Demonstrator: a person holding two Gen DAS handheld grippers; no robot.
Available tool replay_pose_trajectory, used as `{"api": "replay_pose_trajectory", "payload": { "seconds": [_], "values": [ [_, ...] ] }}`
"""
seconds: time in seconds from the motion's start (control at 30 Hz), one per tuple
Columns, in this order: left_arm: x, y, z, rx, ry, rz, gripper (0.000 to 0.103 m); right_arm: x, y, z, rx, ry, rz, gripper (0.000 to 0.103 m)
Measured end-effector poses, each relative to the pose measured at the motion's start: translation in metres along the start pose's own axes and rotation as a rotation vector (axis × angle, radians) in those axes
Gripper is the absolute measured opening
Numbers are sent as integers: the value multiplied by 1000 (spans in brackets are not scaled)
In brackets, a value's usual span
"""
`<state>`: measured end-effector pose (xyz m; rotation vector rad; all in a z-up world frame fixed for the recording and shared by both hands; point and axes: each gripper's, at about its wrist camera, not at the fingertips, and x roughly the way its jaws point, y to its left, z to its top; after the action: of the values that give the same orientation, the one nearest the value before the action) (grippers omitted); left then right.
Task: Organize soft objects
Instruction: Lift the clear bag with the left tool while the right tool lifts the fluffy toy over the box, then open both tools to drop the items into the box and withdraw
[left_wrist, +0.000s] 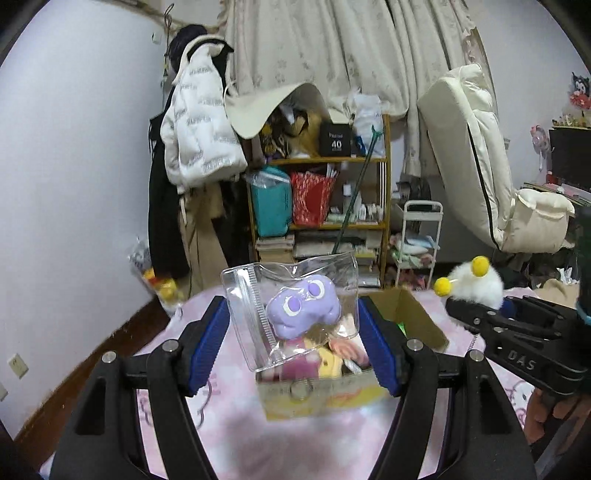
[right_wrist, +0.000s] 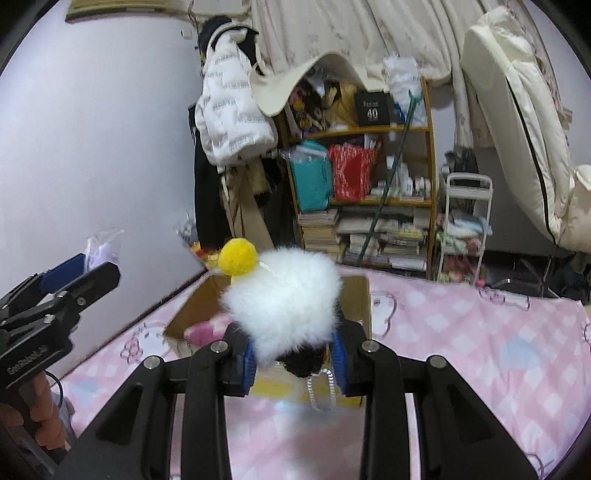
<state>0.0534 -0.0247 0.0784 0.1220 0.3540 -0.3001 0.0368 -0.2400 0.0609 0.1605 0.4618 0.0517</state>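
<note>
My left gripper (left_wrist: 293, 332) is shut on a clear plastic pouch (left_wrist: 295, 306) holding a purple soft toy (left_wrist: 303, 308), held over an open cardboard box (left_wrist: 417, 317) with pink and yellow soft things inside. My right gripper (right_wrist: 295, 354) is shut on a white fluffy toy (right_wrist: 284, 302) with yellow pom-poms (right_wrist: 237, 256), held above the same box (right_wrist: 354, 295). The right gripper with the fluffy toy also shows in the left wrist view (left_wrist: 476, 284). The left gripper shows at the left edge of the right wrist view (right_wrist: 74, 280).
The box sits on a bed with a pink patterned sheet (right_wrist: 480, 343). Beyond it stand a cluttered wooden shelf (left_wrist: 325, 192), hanging coats (left_wrist: 195, 122), a small white cart (left_wrist: 421, 240) and a cream folded mattress (left_wrist: 476, 147).
</note>
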Motion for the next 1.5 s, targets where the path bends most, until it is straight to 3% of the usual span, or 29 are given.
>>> {"api": "replay_pose_trajectory", "payload": {
  "seconds": [0.3,0.5,0.63,1.0,1.3,1.5],
  "values": [
    [19,-15,23,66,-84,7,69,21,-6,20,-34,-72,-24,35],
    [46,-13,9,8,-28,-18,69,41,-13,19,-21,-64,-42,35],
    [66,-18,0,45,5,-3,70,55,-18,8,-21,-25,-31,35],
    [116,-7,-23,-23,168,-27,70,90,-26,-17,-24,85,-6,36],
    [121,-10,-30,19,194,-49,73,97,-26,-25,-24,123,-2,36],
    [118,-10,-30,27,180,-27,89,100,-27,-29,-11,145,20,38]
  ]
}}
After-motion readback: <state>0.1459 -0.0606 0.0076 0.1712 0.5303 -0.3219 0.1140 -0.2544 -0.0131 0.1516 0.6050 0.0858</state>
